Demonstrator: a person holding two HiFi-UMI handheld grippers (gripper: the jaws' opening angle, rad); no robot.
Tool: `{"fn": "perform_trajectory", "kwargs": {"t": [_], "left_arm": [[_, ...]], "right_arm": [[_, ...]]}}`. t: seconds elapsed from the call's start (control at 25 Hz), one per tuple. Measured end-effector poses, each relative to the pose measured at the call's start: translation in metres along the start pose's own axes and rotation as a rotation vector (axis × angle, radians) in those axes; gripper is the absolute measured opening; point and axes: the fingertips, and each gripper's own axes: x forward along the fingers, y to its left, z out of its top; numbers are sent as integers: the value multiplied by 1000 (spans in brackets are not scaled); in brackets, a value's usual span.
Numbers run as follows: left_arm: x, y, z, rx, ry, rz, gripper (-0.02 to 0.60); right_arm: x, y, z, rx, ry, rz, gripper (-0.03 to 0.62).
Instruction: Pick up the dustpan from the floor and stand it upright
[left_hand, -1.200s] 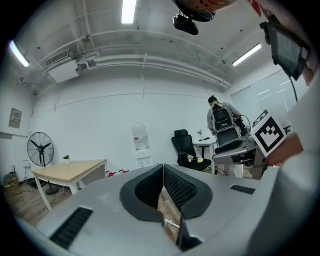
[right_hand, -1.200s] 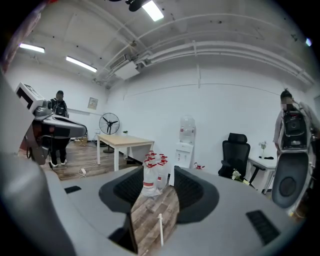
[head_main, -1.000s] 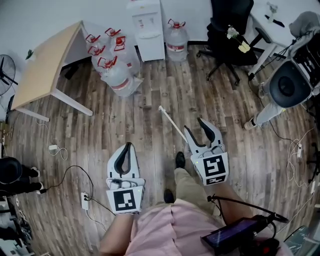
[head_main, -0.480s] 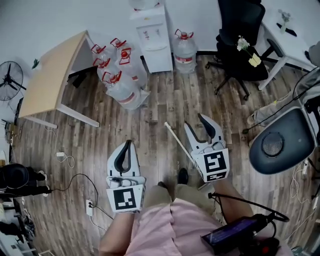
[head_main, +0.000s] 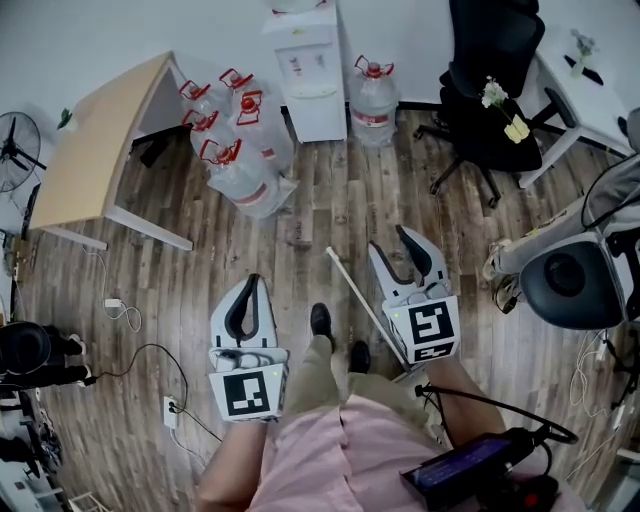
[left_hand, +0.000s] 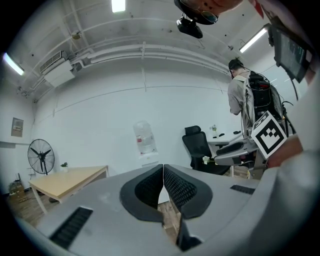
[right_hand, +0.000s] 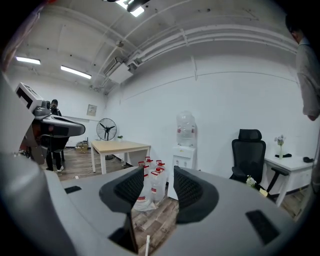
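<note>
Far off to the left of your left fingers stands a wooden table (head_main: 95, 150). A bunch of big water bottles (head_main: 240, 165) sits on the wood floor (head_main: 300, 200), well ahead of those fingers.

Your left gripper (head_main: 253, 290) is shut tight. Its two fingers are pressed together and nothing is between them. It points out at the room, not at the dustpan.

Just to the right of the left fingers is your shoe (head_main: 321, 322), stepping forward.

Next comes the dustpan handle (head_main: 358, 293). It is a long white stick lying flat on the floor, just to the left of your right fingers. One end is a little ahead of the fingertips. The stick runs back and goes under the right gripper's body. The pan part is hidden, so I cannot say how it lies.

Your right gripper (head_main: 387, 242) has its fingers spread wide with only air between them. In the right gripper view the end of the white stick peeks up low between them, down on the floor and not touching them.

Well ahead and to the right of the right fingers is a black chair (head_main: 490, 100).

I think you are at the reaching step. Nothing is picked up yet. Next you likely need to bend down, put the spread right fingers on both sides of the white stick, and squeeze. Then lift it and tip it up until the dustpan stands.
</note>
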Motion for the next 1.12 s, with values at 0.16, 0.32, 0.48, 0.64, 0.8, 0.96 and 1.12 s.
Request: {"fn": "perform_trajectory", "kwargs": {"t": [0.16, 0.32, 0.48, 0.64, 0.8, 0.96, 1.12], "left_arm": [[21, 12, -7, -33, 0, -6, 14], [47, 29, -31, -82, 45, 5, 14], [76, 48, -53, -98, 79, -6, 14], [102, 68, -86, -136, 125, -13, 14], [130, 85, -122, -163, 161, -27, 14], [155, 95, -160, -181, 189, -45, 14], [173, 97, -203, -194, 222, -67, 14]], "right_arm": [[27, 2, -4, -6, 20, 17, 186], [62, 7, -15, -11, 56, 41, 186], [99, 11, -29, -10, 101, 60, 186], [136, 19, -53, -9, 160, 86, 186], [174, 29, -85, -1, 210, 114, 186], [209, 40, -125, -2, 256, 139, 186], [233, 52, -172, 0, 315, 160, 186]]}}
